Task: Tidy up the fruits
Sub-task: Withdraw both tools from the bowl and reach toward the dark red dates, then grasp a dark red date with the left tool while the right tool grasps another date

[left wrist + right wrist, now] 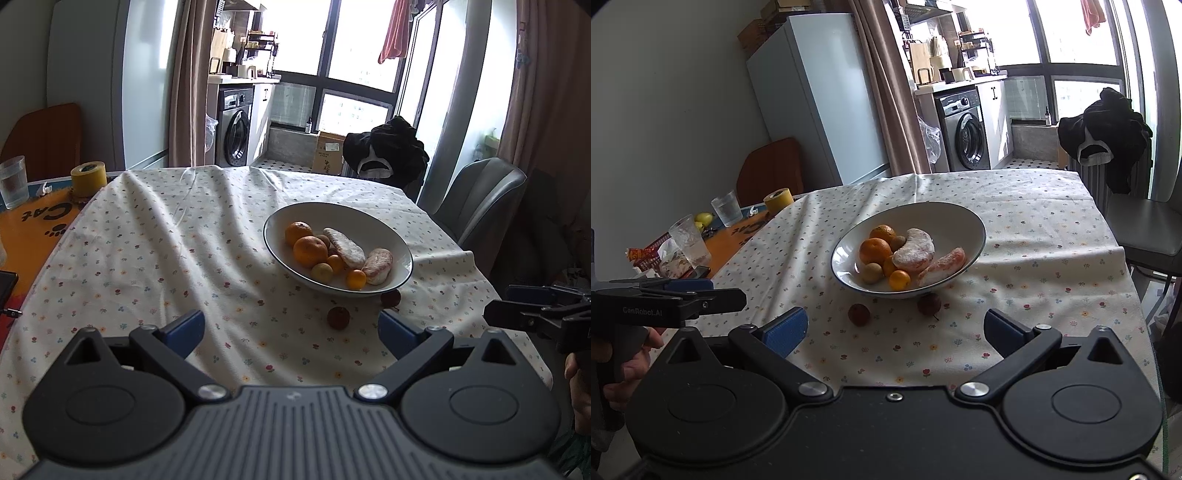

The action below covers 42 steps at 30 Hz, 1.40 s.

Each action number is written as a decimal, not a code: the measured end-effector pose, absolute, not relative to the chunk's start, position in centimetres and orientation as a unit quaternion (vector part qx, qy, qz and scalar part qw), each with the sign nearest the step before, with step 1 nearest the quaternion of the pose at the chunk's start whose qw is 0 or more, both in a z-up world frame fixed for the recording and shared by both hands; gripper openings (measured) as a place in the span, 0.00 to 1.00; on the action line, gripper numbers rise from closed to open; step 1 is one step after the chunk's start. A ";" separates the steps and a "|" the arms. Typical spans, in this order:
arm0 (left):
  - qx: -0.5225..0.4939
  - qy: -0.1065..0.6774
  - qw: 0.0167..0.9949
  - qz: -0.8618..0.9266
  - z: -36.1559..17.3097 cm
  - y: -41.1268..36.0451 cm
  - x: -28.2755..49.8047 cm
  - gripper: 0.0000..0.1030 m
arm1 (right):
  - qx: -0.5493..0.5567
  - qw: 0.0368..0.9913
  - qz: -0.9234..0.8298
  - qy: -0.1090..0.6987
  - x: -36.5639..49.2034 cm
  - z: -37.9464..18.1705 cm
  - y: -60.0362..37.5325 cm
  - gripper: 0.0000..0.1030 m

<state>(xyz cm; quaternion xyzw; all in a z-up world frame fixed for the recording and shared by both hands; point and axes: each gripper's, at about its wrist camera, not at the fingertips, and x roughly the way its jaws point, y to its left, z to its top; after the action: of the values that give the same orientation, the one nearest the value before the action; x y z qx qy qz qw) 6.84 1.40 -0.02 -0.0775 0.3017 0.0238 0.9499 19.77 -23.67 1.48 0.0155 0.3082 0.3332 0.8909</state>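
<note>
Fruits sit mostly in a white bowl (pixel 975 225) with a dark rim, standing on a flower-print tablecloth (pixel 1034 229) near the middle of the table.

Going left to right in the right wrist view: a hand (pixel 624 365) holds the left gripper (pixel 738 293), seen side-on at the left edge; in the left wrist view its blue-padded fingers (pixel 186 328) stand wide apart with nothing between them. Beyond it, on the bare orange tabletop, are two drinking glasses (pixel 690 243) and a roll of yellow tape (pixel 778 199).

Next, a dark red lychee (pixel 859 314) lies on the cloth just in front of the bowl, and a second lychee (pixel 929 303) lies touching or tucked under the bowl's near rim. Inside the bowl, two mandarins (pixel 874 251) are at the left, small kumquats (pixel 899 280) and a brownish-green longan (pixel 872 272) at the near side, and two peeled pomelo segments (pixel 914 250) at the right.

The right gripper (pixel 895 328) hovers low over the near cloth, its fingers spread wide and empty, both lychees ahead of the gap. A grey chair (pixel 1145 229) stands at the right.
</note>
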 end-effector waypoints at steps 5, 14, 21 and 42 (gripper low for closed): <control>-0.077 0.303 0.950 0.019 -0.6 1.1 7.8 0.96 | 0.017 0.891 0.333 0.308 20.2 1.0 -23.6 1.00; -0.074 0.305 0.949 0.015 -2.1 0.8 9.4 0.93 | 0.011 0.889 0.336 0.312 22.0 -0.4 -23.1 1.00; -0.083 0.329 0.940 0.016 -4.0 0.6 11.5 0.75 | 0.002 0.884 0.331 0.330 23.4 -2.1 -22.4 0.84; -0.098 0.359 0.928 -0.016 -7.7 -1.2 16.1 0.47 | 0.001 0.877 0.328 0.351 26.5 -5.0 -21.9 0.59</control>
<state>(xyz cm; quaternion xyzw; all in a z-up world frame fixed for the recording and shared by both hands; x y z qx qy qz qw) 16.06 -1.19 -7.67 -0.0975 0.3589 -0.0163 0.9281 26.46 -21.87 -5.03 0.0011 0.3508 0.3276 0.8773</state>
